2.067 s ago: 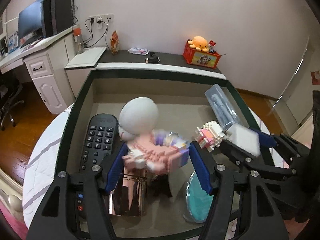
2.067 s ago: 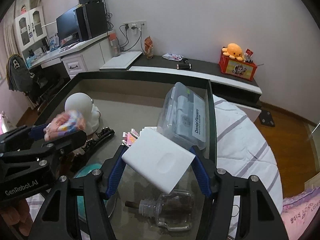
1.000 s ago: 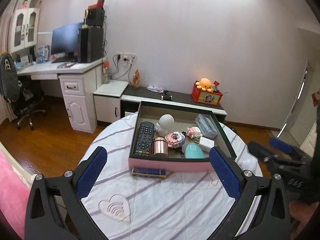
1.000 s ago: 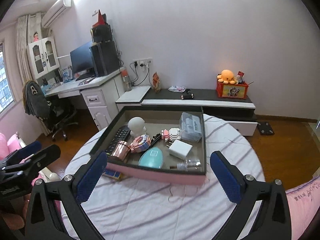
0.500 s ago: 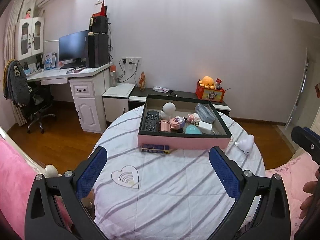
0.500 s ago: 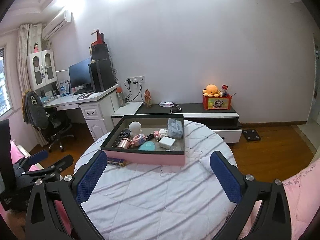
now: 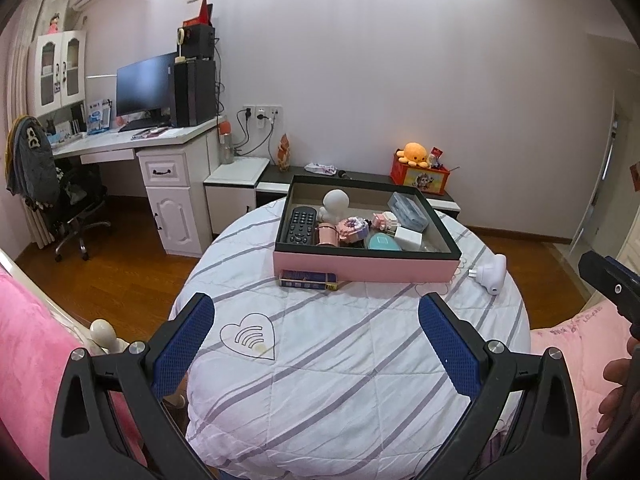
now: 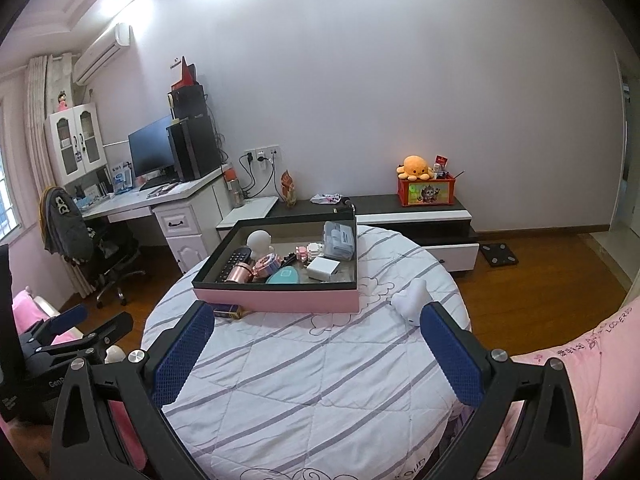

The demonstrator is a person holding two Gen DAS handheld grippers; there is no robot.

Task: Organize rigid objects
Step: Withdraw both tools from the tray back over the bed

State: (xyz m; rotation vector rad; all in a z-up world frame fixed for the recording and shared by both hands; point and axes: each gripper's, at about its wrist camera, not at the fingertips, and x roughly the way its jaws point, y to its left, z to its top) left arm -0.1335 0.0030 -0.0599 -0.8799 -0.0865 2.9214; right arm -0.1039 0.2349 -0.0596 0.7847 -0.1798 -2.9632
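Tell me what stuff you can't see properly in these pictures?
- Dark blue box, both views: part tucked against the pink tray; label too small.
- White plug-in gadget, right wrist view: partly behind the right gripper's finger.
- Things between the white charger and teal case: crowded, hidden by the tray wall.

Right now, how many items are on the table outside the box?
2. A dark blue flat box lies against the pink box's front wall, near its left corner. A white plug-like device sits off its right front corner. Others could be hidden behind the box.
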